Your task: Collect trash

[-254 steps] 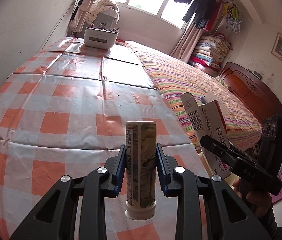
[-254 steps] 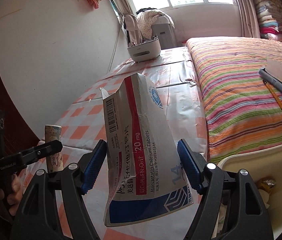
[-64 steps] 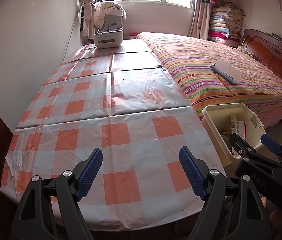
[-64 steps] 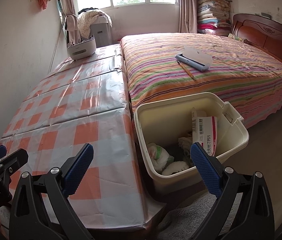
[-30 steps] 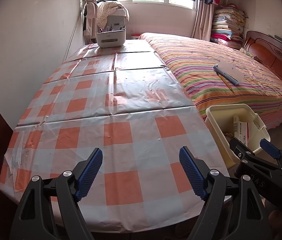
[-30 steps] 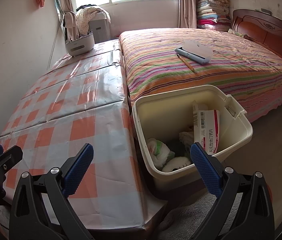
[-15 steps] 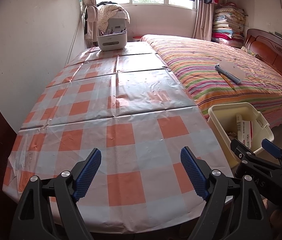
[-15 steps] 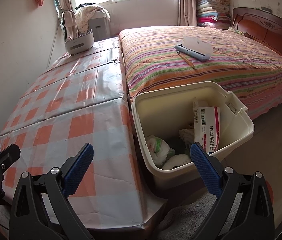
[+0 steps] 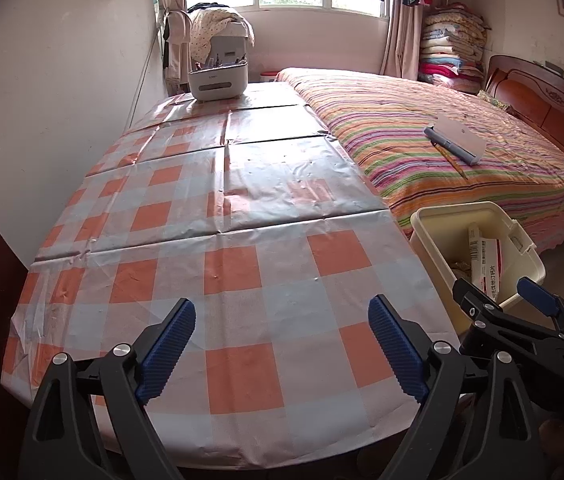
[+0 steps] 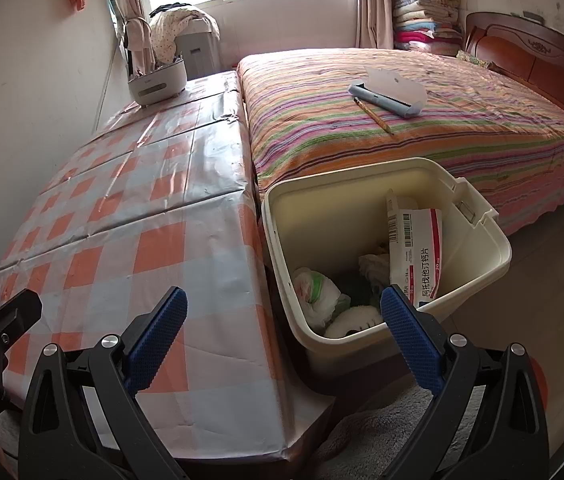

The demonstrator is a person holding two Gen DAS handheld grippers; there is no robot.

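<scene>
A cream plastic bin (image 10: pixel 345 208) stands on the floor between the table's end and the bed. Inside it leans a red-and-white medicine box (image 10: pixel 413 248), with crumpled wrappers (image 10: pixel 317 284) beside it. My right gripper (image 10: pixel 283 296) hangs open and empty over the bin's near edge. My left gripper (image 9: pixel 282 308) hovers over the checked tablecloth (image 9: pixel 242 200); its jaws are opening with nothing between them. The left wrist view shows the bin (image 9: pixel 457 210) and the box (image 9: pixel 483 260) at right, behind the right gripper (image 9: pixel 493 292).
A white caddy (image 9: pixel 218 80) sits at the table's far end. The striped bed (image 9: pixel 441 132) runs along the right, with a pencil and a grey roller (image 9: pixel 453 144) on it. A wall borders the table's left side.
Earlier my left gripper held a tube and my right held the medicine box; both are empty now and the box lies in the bin. Over the last second the left jaws spread slightly wider.
</scene>
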